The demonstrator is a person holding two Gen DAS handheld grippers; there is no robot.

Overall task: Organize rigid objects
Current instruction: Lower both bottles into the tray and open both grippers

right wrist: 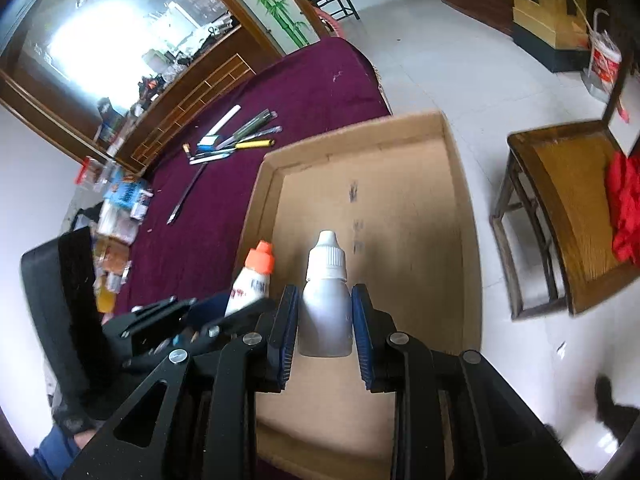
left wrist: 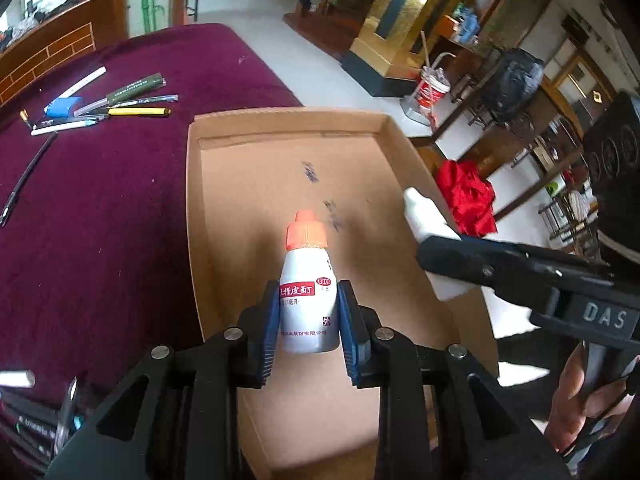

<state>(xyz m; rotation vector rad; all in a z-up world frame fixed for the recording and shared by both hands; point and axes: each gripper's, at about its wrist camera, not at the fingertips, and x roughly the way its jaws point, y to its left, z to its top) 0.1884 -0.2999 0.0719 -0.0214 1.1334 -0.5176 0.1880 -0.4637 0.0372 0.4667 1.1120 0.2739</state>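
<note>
Two bottles held over the cardboard tray, one per gripper.

L gripper is clamped on the orange-capped bottle, cap fwd, over the tray's near-left part. R gripper is clamped on the white dropper bottle, just beside it, twd the tray's right wall. Tray floor is bare w/ ink marks; it sits at the maroon cloth's right edge. Pens are clustered near the cloth's far-left corner. Wooden chair w/ red cloth stands off to the right.
</note>
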